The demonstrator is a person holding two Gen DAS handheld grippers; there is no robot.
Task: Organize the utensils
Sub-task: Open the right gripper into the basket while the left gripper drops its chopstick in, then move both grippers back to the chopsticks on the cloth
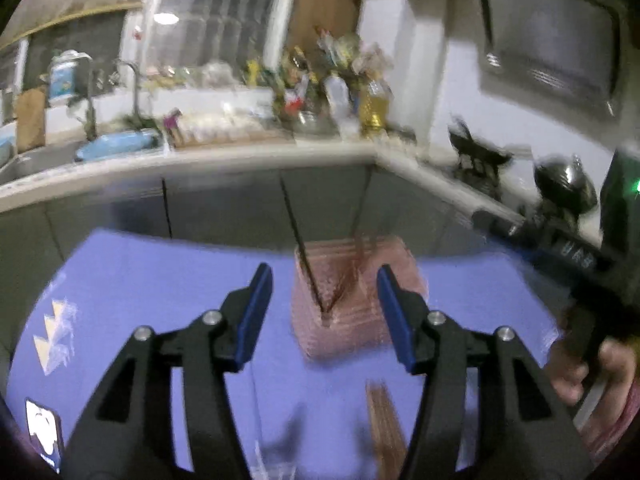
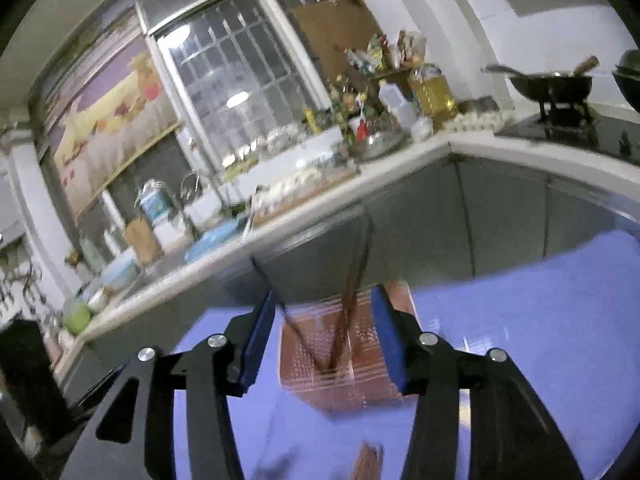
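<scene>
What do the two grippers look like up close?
Both match: the left gripper and right gripper have black angular linkage arms with triangular cut-outs and round silver pivot bolts. Their fingers are flat blue pads. The hand has a pinkish sleeve below it.

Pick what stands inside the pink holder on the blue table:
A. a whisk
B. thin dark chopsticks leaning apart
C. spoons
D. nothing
B: in the pink holder, thin dark chopsticks lean apart in a V, seen from both wrist views.
</scene>
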